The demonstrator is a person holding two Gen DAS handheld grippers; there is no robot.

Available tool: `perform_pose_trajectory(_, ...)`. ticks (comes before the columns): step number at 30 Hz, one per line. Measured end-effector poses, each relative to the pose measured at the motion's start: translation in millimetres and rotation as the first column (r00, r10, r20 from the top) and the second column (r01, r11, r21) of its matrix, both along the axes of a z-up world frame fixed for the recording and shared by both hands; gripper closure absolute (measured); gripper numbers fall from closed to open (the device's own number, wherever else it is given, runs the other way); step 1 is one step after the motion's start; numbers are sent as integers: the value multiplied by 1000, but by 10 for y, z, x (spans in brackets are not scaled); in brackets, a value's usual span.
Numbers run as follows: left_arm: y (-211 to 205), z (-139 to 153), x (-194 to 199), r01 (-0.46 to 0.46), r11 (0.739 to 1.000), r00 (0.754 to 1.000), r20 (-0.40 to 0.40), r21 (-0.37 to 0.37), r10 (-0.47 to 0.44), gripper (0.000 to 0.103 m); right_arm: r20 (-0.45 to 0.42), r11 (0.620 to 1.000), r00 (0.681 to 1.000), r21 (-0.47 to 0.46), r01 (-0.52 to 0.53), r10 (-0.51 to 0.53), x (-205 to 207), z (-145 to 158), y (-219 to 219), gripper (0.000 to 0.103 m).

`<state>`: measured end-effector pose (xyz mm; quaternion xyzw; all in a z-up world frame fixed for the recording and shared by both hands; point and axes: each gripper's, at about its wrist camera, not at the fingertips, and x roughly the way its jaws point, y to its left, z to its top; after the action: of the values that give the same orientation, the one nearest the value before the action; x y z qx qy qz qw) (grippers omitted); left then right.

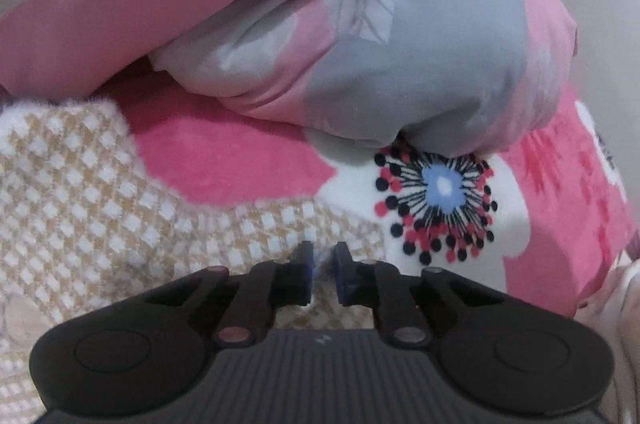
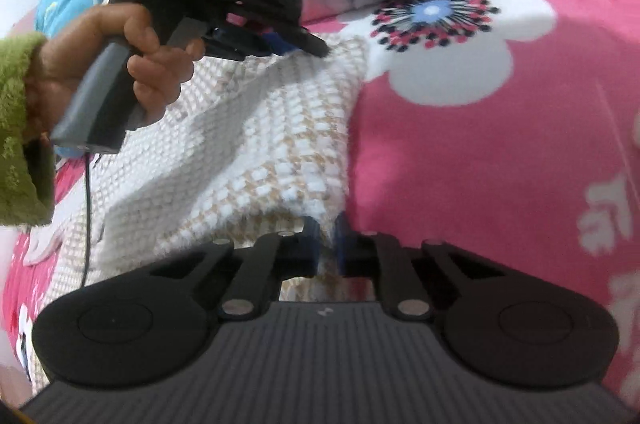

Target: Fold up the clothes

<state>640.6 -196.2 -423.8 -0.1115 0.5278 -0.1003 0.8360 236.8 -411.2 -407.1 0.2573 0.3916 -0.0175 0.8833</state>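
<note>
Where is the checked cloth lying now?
The checked cloth lies on the pink floral blanket, left of its big white flower in the right wrist view, gripped by the left gripper and right gripper.

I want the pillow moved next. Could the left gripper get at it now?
Probably not yet: the left gripper is shut on the cloth. The pillow lies just ahead, nothing between.

No readable text, small pale mark on each gripper body, too blurred to read
</note>
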Motion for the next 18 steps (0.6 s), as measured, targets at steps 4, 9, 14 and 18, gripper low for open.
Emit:
perform_pose_trajectory(4, 90, -168, -97, -25, 998, 997, 66, -64, 29, 90, 11, 1000, 1000, 1, 16, -16, -26, -171, -5, 97)
perform_pose_trajectory(9, 284, -67, -181, -51, 988, 996, 62, -147, 60, 71, -4, 999, 1000, 32, -29, 29, -111, -85, -92, 86)
perform_pose_trajectory(14, 738, 326, -236, -164, 946, 981, 52, -281, 186, 39, -21, 998, 998, -37, -57, 57, -197, 315, -165, 81)
perform_pose_trajectory(18, 1481, 852, -628, -341, 875, 925, 41, -342, 377, 38, 56, 989, 991, -95, -115, 121, 23, 648, -30, 81)
